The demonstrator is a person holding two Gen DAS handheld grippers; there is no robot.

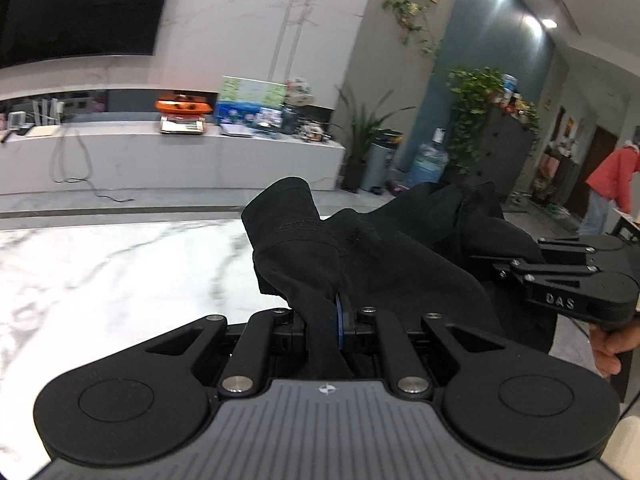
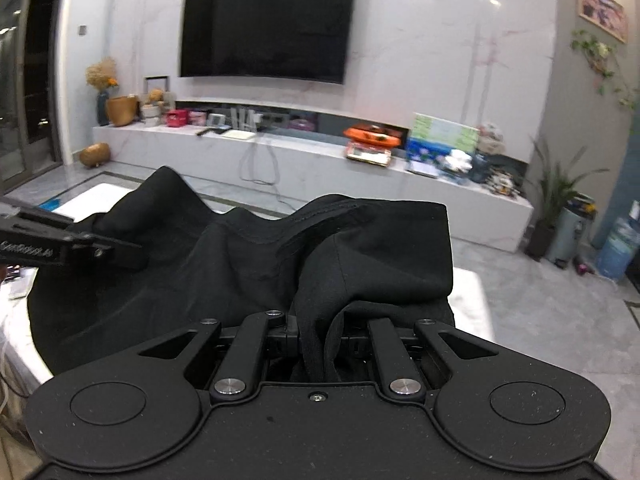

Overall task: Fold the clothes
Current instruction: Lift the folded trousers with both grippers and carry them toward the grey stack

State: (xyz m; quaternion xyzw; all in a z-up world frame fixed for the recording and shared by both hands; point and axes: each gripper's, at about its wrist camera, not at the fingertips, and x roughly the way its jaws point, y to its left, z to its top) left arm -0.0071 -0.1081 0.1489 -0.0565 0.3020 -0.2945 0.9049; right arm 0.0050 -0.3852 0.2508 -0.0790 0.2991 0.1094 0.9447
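A black garment [image 1: 384, 248] hangs bunched between both grippers, lifted above the white marble table [image 1: 100, 272]. My left gripper [image 1: 326, 320] is shut on a fold of the garment, which covers its fingertips. My right gripper [image 2: 320, 332] is shut on another edge of the same garment [image 2: 240, 256], with cloth draped over its fingers. The right gripper also shows at the right of the left wrist view [image 1: 560, 276]. The left gripper shows at the left edge of the right wrist view [image 2: 60, 248].
A long white TV console [image 2: 304, 164] with boxes and clutter stands ahead under a wall TV [image 2: 268, 28]. Plants, a bin [image 1: 380, 160] and a water bottle [image 1: 428, 164] stand at the right. A person in red [image 1: 612, 184] stands far right.
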